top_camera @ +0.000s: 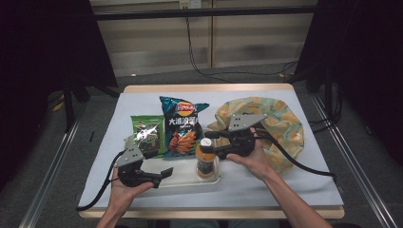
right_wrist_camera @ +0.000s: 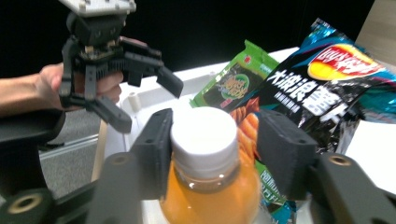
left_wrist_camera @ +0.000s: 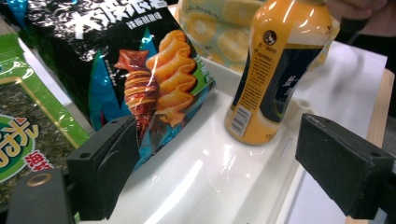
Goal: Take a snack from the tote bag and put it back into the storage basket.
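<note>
Bottle (top_camera: 205,159) stands in the white tray (top_camera: 183,183) between the right gripper's (top_camera: 212,144) spread fingers (right_wrist_camera: 154,140), chip bag (top_camera: 182,126) and seaweed packet (top_camera: 147,134) beside, left gripper (top_camera: 166,175) spread nearby.

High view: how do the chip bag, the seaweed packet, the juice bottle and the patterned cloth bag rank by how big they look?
1. Patterned cloth bag
2. Chip bag
3. Seaweed packet
4. Juice bottle, though seen from above, standing upright, so it looks shorter than it is.

Tray (left_wrist_camera: 205,177): glossy white plastic. Bottle (left_wrist_camera: 275,74): clear smooth plastic, shiny label, matt white cap. Chip bag (left_wrist_camera: 116,60) and seaweed pack (left_wrist_camera: 28,116): glossy crinkled foil. Claw pads (left_wrist_camera: 348,163): matt black, slightly rough. Tabletop (top_camera: 209,88): wood edge, matt pale cloth cover.
</note>
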